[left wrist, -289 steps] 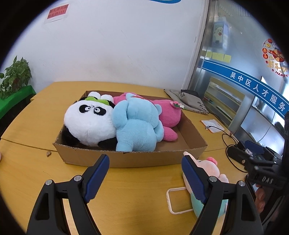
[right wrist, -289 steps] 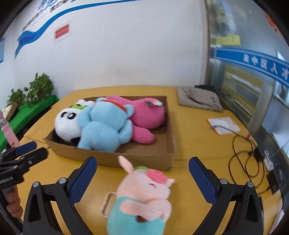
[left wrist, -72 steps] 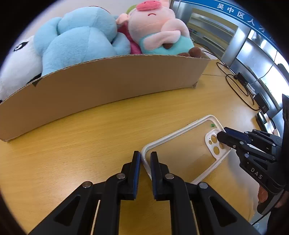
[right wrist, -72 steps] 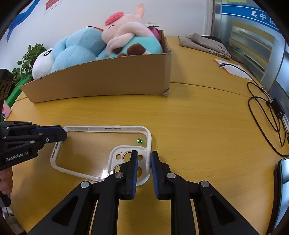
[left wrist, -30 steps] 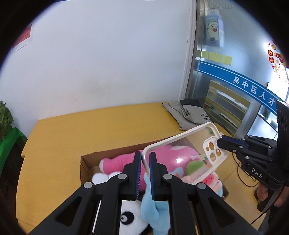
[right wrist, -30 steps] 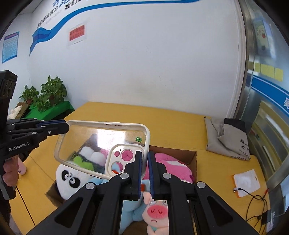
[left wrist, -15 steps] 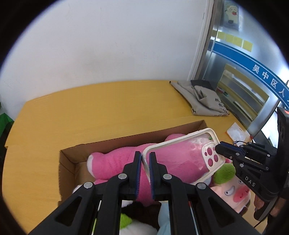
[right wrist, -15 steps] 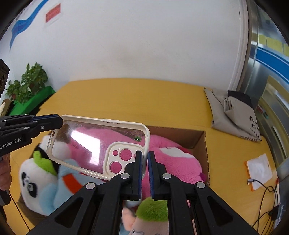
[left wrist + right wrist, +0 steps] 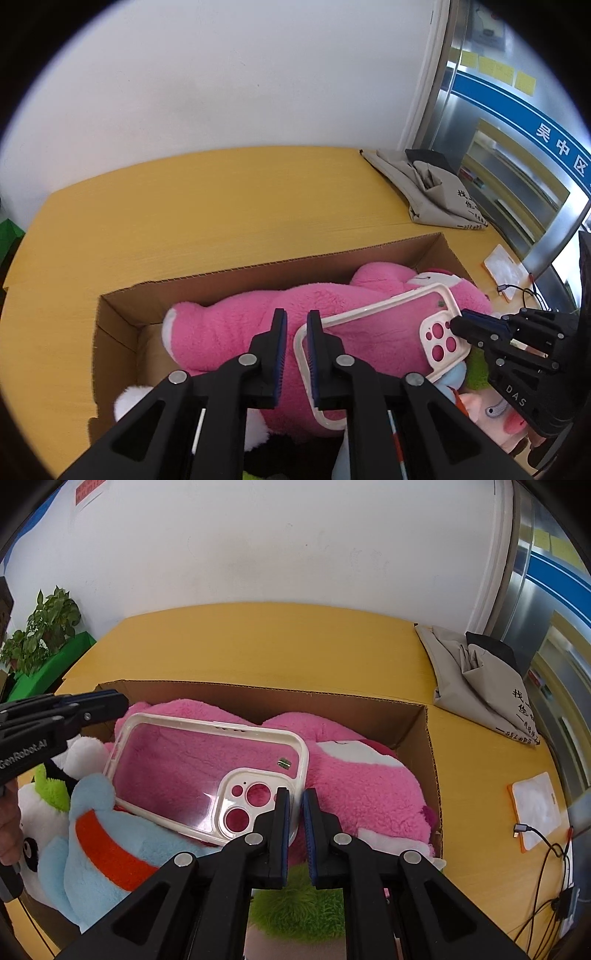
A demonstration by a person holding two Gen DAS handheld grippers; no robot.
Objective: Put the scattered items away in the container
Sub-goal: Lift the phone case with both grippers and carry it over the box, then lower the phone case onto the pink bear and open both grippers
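At the far left of the right wrist view, we see a potted plant (image 9: 48, 627) beyond the yellow table (image 9: 277, 638). Below it a hand (image 9: 9, 823) holds the left gripper (image 9: 110, 703), which reaches in at the near left end of the phone case (image 9: 207, 760). In its own view, the left gripper (image 9: 296, 325) has jaws that have just been opening. They stand narrowly apart. The case's white rim sits between them against the right pad, with a clear gap to the left pad.

The phone case (image 9: 369, 325) is clear with a white rim and camera cut-out. It lies tilted inside the cardboard box (image 9: 258, 698), on top of the pink plush (image 9: 362, 786). Its lower edge meets the blue plush (image 9: 92, 849) with the orange band. A panda plush (image 9: 29, 812) is wedged at the box's left end, partly hidden.

Moving right, the right gripper (image 9: 295, 801) is closed on the case's rim at the camera corner, with the white edge pinched between its blue pads. A green fuzzy tuft (image 9: 295, 897) shows under its fingers. In the left wrist view we see a pig-faced plush (image 9: 495, 410) below the right gripper (image 9: 461, 325).

Right of the box, on bare table, lie a crumpled grey bag (image 9: 480, 679) and an orange-edged card (image 9: 535, 808) with a cable beside it.
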